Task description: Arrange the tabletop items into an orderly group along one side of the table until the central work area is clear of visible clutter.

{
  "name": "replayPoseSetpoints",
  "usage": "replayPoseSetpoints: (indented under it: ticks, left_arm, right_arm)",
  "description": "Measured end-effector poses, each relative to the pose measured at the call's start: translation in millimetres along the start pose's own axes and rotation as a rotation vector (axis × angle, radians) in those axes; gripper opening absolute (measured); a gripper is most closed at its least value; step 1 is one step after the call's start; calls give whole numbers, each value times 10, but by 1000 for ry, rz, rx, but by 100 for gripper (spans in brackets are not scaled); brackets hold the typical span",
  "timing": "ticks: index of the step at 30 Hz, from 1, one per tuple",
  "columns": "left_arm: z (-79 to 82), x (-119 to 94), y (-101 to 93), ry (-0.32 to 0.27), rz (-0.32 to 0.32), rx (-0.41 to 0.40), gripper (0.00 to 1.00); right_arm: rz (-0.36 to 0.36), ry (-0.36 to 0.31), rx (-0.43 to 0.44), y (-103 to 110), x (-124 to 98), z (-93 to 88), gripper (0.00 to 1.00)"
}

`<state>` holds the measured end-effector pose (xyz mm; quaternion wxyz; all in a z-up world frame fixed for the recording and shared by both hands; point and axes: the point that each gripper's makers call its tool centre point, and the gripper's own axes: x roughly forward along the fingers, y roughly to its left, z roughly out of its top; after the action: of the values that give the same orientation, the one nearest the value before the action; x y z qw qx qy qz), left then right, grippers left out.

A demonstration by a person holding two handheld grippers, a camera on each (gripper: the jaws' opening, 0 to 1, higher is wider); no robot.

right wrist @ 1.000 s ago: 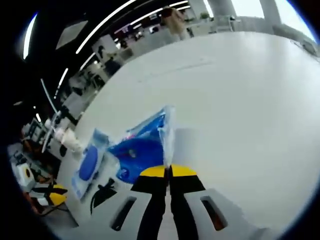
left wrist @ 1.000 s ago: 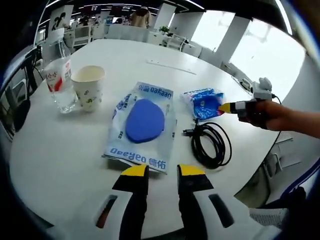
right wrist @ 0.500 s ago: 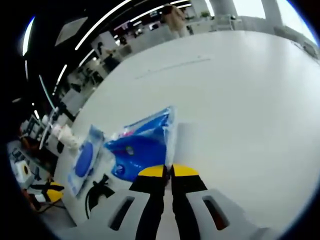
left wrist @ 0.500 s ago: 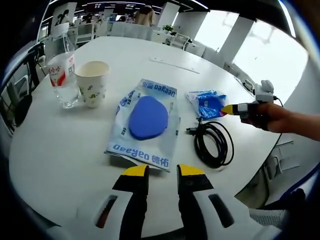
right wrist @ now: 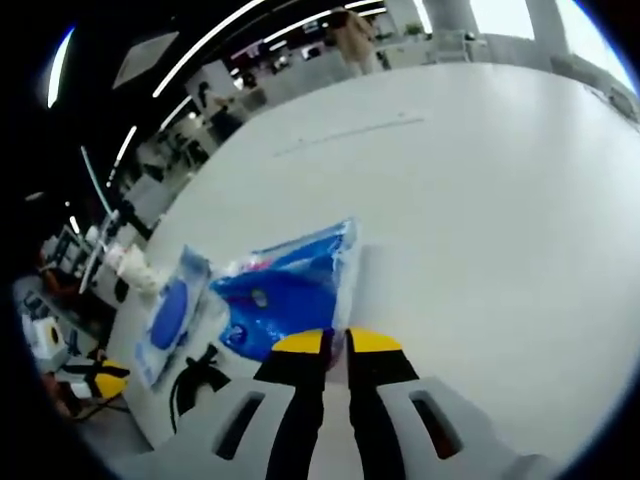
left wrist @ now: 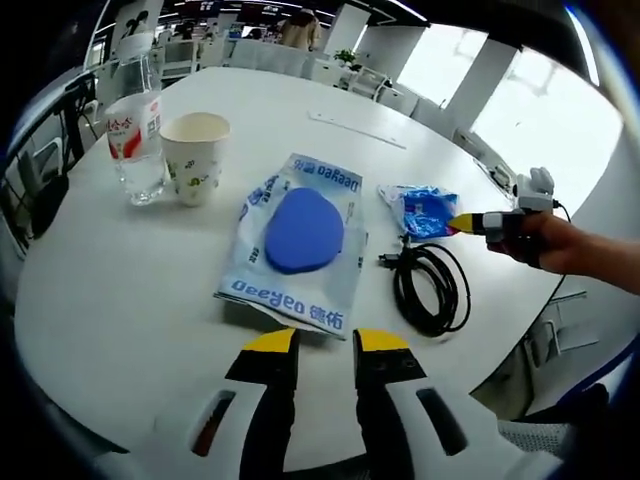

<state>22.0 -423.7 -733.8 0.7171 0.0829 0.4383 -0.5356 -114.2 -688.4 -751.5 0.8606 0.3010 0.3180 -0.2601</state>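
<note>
R claw point(right wrist: 335, 342) clenched on blue packet point(right wrist: 285, 295) w/ edge lifted a bit more than before, near surface point(left wrist: 120, 300) edge by cable point(left wrist: 430, 290); L claw point(left wrist: 325, 342) released, hovering; tidying barely begun.

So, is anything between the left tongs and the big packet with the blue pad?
Nothing visible. The left tongs are open just short of the packet, with bare table between them.
</note>
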Motion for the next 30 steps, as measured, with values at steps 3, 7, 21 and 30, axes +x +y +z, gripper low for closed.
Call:
replayPoseSetpoints:
  ticks: [3,7,21,30]
  left_arm:
    - [2,3,-1,-1,-1,-5,19]
    - [-3,8,0,2,-1,-5,19]
    - [-35,7,23,4,4,-38,18]
    - [-26,4,35,-1,7,-49,18]
  right_arm:
    - [-1,-1,-18,15,-14,-5,6]
    - [-2,-5,-44,46,-48,3,7]
    - [-9,-16,-91,80,-119,15,10]
    - [-2,-47,-112,194,-184,94,10]
